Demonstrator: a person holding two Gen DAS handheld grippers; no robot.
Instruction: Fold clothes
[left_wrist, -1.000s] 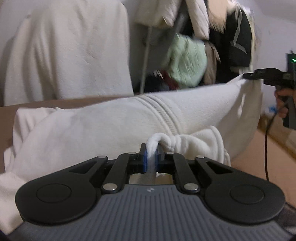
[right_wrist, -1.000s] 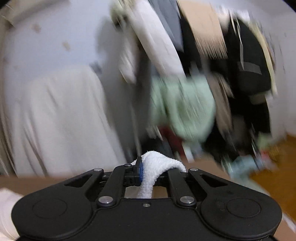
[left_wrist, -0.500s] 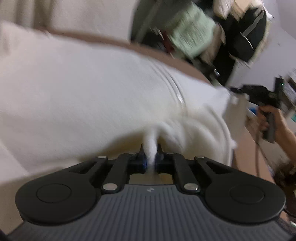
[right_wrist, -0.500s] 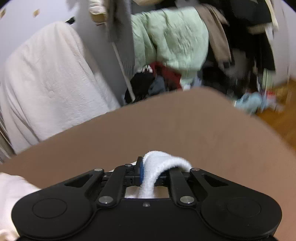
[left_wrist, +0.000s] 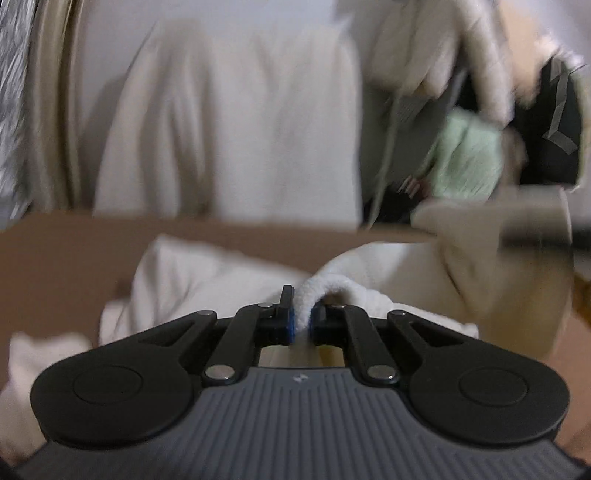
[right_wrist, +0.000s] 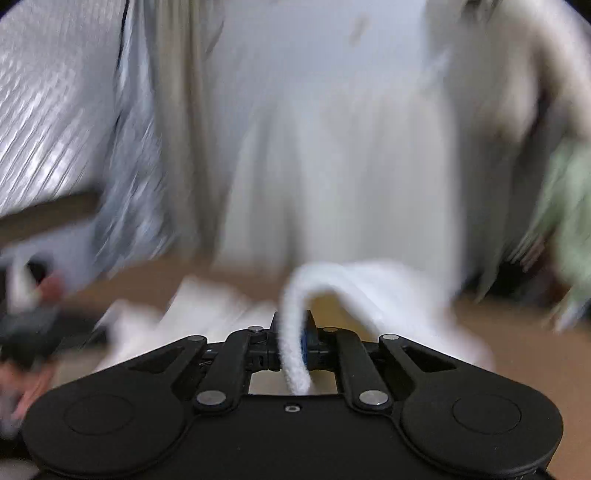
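Keeping both pinches tight: left hand-held gripper (left_wrist: 301, 319) and right hand-held gripper (right_wrist: 291, 343) each clamp the white garment (left_wrist: 221, 273) edge; lay it flat over the brown desk (left_wrist: 74, 236) evenly.

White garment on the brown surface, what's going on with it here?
A person is folding a white garment with a tool in each hand. The left tool is shut on a bunched edge of it, and the right tool is shut on another thick edge. The rest of the fabric lies rumpled on the brown surface. Both views are blurred.
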